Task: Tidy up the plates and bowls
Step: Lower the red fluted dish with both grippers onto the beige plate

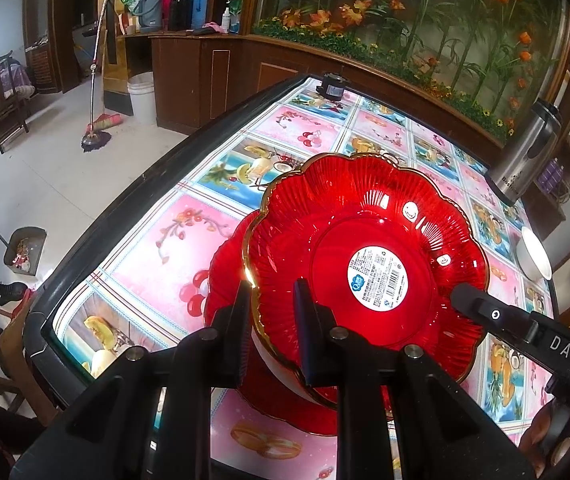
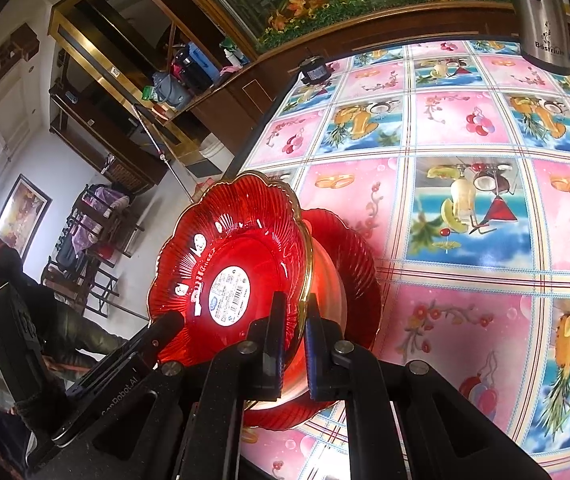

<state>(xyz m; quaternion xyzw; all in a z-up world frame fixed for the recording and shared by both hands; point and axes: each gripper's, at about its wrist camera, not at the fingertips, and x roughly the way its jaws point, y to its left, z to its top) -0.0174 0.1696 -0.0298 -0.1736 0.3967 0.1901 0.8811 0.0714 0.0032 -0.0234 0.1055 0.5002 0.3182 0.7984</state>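
A red scalloped plate with a gold rim and a round white label is held tilted above the table, gripped at opposite sides. My left gripper is shut on its near-left rim. My right gripper is shut on the opposite rim, and shows in the left wrist view as a black finger at the plate's right edge. Under the held plate sits a white bowl, resting on a second red plate on the table. The bowl is mostly hidden.
The table has a pink and blue fruit-print cover. Another white bowl and a steel flask stand at the right. A small black device sits at the far edge. The table's dark edge runs close on the left, with a seated person beyond it.
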